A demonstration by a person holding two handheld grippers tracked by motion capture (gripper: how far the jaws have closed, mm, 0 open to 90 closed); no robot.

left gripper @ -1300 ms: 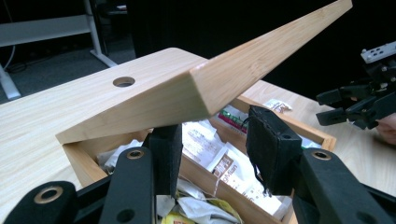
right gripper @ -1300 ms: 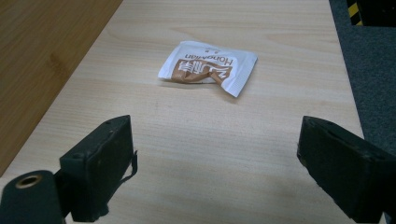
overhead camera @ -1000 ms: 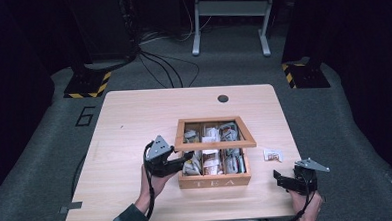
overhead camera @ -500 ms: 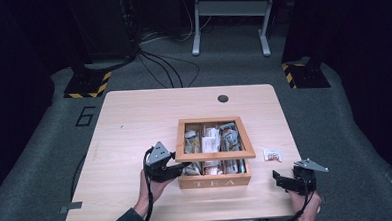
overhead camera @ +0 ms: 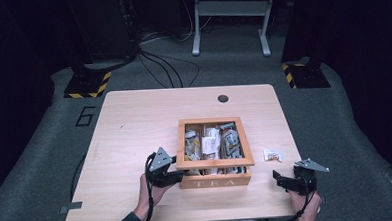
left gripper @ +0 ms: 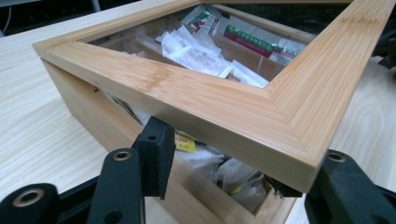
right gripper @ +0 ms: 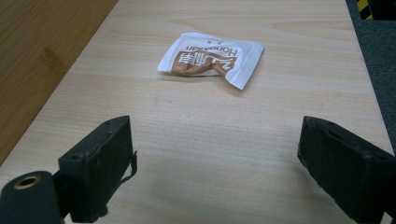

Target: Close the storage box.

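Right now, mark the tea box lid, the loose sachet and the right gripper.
tea box lid point(left gripper: 205, 100), left gripper view, near wooden frame rail
loose sachet point(right gripper: 211, 59), right gripper view, printed middle
right gripper point(right gripper: 219, 172), right gripper view, midway between its open jaws

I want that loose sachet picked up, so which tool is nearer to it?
Right. The right tool sits just short of the sachet, jaws open toward it; the left tool is across the tea box, at its lid.

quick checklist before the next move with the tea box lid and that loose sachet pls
1. Bamboo-framed window lid flat on wooden tea box: not ok, gap at the near corner.
2. Left gripper clear of lid: not ok, fingers have just been opening, corner between them.
3. Tea bags below the rim: cannot tell.
4. White and brown sachet free on the wooden table: ok.
5. Right gripper open: ok.
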